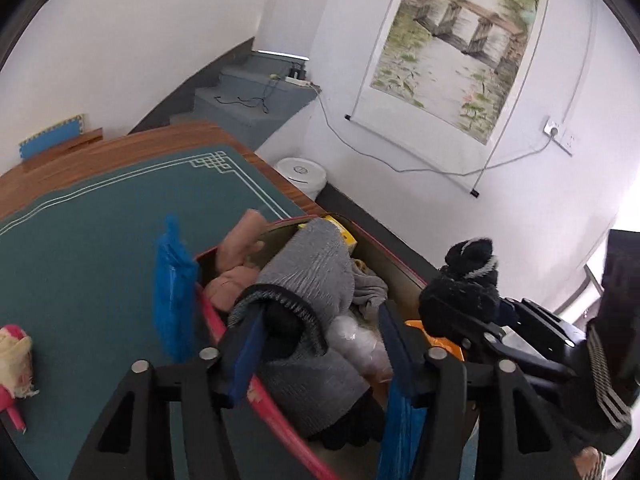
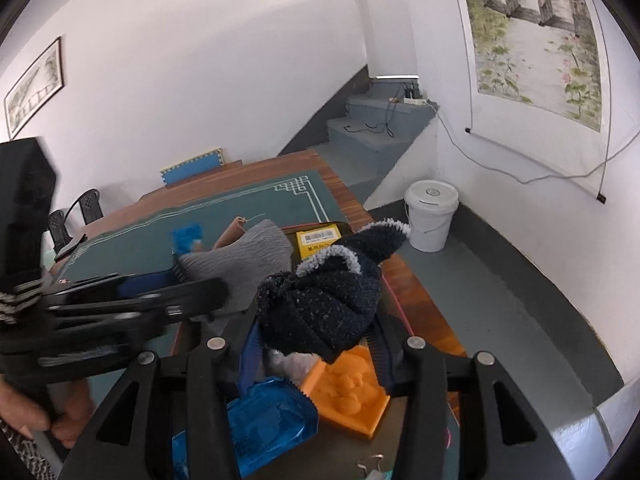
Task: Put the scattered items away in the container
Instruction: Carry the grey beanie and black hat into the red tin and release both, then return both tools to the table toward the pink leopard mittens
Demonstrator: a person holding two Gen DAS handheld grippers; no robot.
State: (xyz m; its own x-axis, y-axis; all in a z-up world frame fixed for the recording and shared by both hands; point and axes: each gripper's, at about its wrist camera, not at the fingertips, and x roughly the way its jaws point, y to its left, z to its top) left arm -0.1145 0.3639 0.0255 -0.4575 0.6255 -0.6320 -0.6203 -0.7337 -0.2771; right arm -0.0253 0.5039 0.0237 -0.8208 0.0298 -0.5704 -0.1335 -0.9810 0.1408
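Observation:
My left gripper (image 1: 316, 344) stands wide around a grey knit glove (image 1: 308, 280) with a black cuff, held over the red-rimmed container (image 1: 236, 344); one blue pad (image 1: 248, 356) sits inside the cuff. My right gripper (image 2: 316, 340) is shut on a dark navy sock with a white cuff (image 2: 332, 300), above the container; the sock also shows in the left wrist view (image 1: 464, 284). Inside the container lie a yellow box (image 2: 318, 240), an orange moulded piece (image 2: 348, 392), a blue packet (image 2: 268, 416) and a pink soft item (image 1: 234, 276).
The container sits at the right end of a green mat (image 1: 100, 240) on a wooden table (image 2: 280, 164). A pink and cream item (image 1: 14, 364) lies on the mat at left. A white bucket (image 2: 430, 216) stands on the floor by the stairs (image 2: 372, 136).

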